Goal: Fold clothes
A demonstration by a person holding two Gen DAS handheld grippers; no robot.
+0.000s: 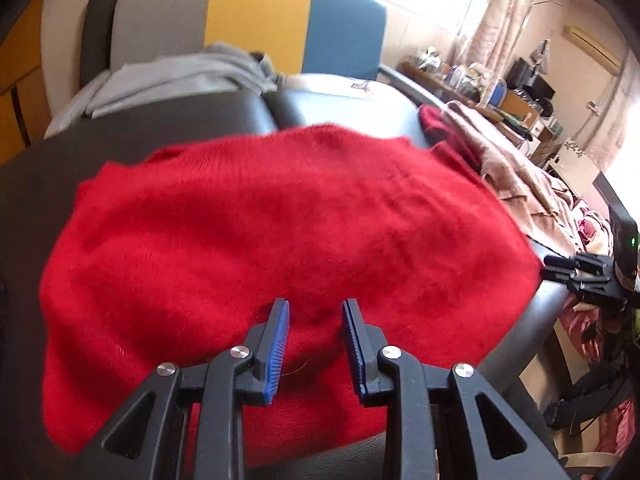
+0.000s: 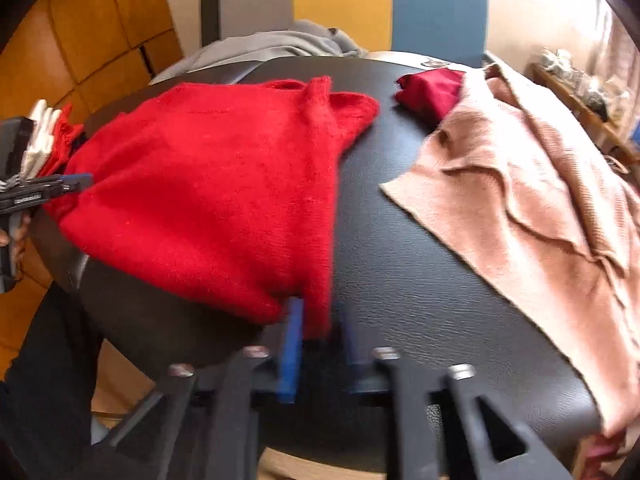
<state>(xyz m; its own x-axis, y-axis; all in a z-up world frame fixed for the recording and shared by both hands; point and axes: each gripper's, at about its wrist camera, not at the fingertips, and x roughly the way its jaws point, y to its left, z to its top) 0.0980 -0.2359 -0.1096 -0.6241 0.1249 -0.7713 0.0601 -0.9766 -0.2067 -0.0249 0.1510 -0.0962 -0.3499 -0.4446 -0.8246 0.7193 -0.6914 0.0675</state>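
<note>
red sweater lies on black table, both grippers parted.

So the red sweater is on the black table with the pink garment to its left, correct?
Not quite. The pink garment lies to the right of the red sweater, not the left, as the right wrist view shows. Both are on the black table.

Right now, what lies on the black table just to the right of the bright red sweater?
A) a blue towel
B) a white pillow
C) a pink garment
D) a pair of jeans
C: a pink garment is spread over the black table beside the red sweater.
</note>
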